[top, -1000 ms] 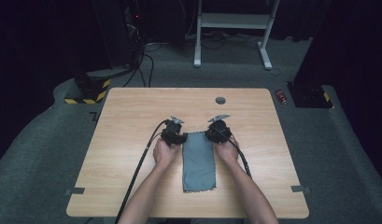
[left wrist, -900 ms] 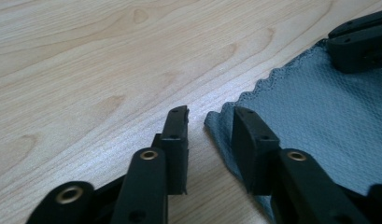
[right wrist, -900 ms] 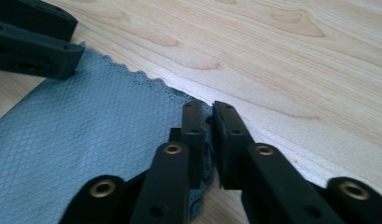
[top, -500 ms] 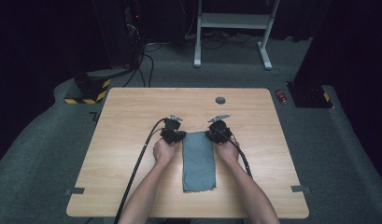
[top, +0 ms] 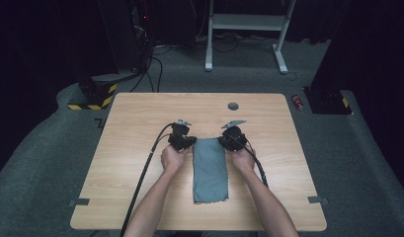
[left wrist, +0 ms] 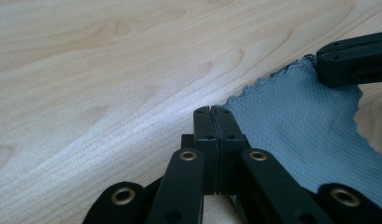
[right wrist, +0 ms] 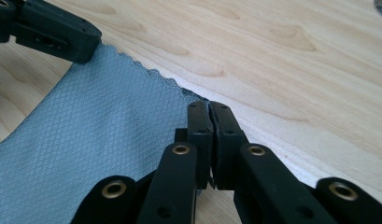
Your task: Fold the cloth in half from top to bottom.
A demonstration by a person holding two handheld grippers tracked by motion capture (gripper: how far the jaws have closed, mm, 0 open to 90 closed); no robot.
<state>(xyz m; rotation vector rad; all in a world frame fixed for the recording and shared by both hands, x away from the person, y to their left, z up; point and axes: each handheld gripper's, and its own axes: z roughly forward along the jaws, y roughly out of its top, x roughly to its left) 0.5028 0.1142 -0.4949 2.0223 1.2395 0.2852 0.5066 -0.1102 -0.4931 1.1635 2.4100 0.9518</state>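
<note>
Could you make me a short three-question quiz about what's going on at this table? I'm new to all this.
1. True or false: the grey cloth lies spread out square, covering most of the wooden table.
2. Which corners of the cloth do the left hand-held gripper and the right hand-held gripper pinch? A) the far corners B) the near corners C) the middle of the long sides
3. Fill in: the cloth's edge is ______, not straight.

Key
1. False: it is a narrow strip between the person's hands.
2. A: each gripper is shut on one far corner.
3. Scalloped (wavy).
</note>
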